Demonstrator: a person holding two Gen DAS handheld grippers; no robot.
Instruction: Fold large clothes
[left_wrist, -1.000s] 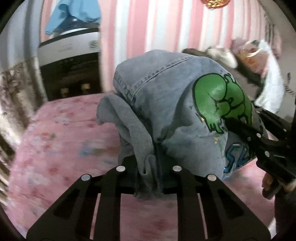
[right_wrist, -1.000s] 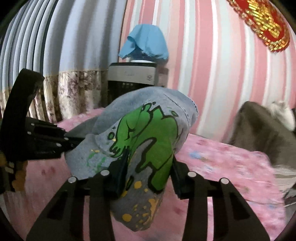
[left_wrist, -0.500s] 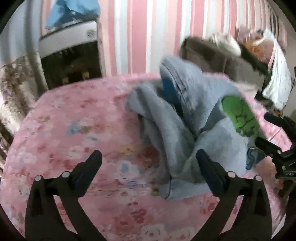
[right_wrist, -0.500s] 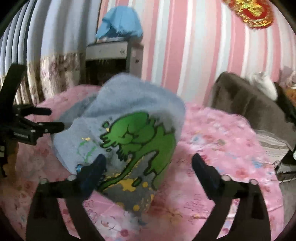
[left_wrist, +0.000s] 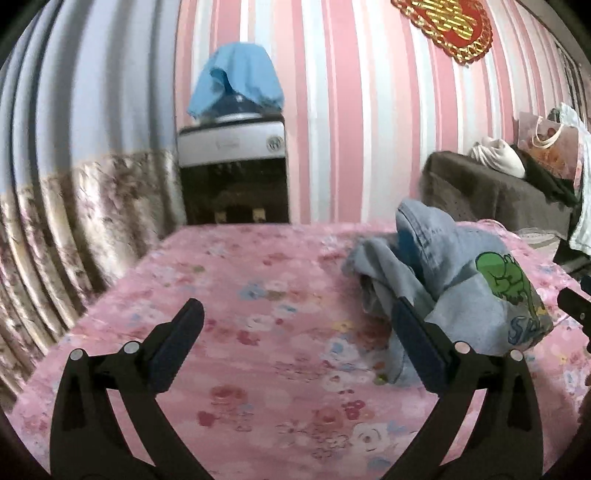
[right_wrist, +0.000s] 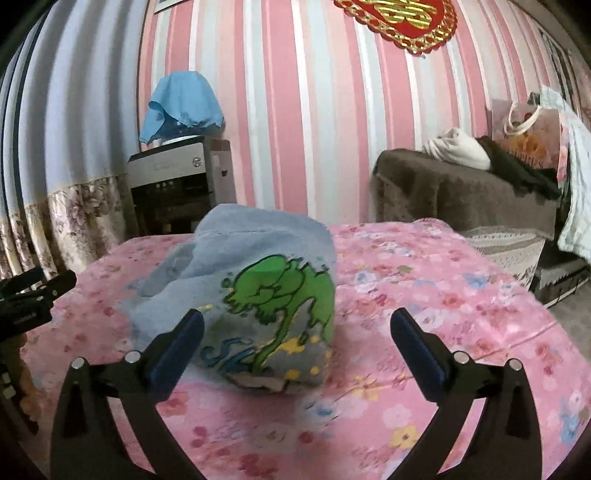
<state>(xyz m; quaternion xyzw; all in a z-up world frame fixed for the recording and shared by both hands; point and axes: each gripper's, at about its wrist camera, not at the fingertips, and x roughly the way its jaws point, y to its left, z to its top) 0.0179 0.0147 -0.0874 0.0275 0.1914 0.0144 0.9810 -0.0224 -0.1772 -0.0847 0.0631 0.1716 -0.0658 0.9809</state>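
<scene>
Each tool, left (left_wrist: 295, 341) and right (right_wrist: 295, 339), is spread wide and grasps nothing, so the loosely heaped denim garment (right_wrist: 258, 291), centre frame, could slump apart on the pink floral bed (right_wrist: 424, 295).

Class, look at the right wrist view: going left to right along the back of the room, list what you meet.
Floral curtain → water dispenser topped by a blue cloth → brown sofa → white bundle → gift bag.

You are viewing dim, evenly lit pictures; fisheye distortion is bending the striped wall (left_wrist: 332, 110), and blur is softening edges.
</scene>
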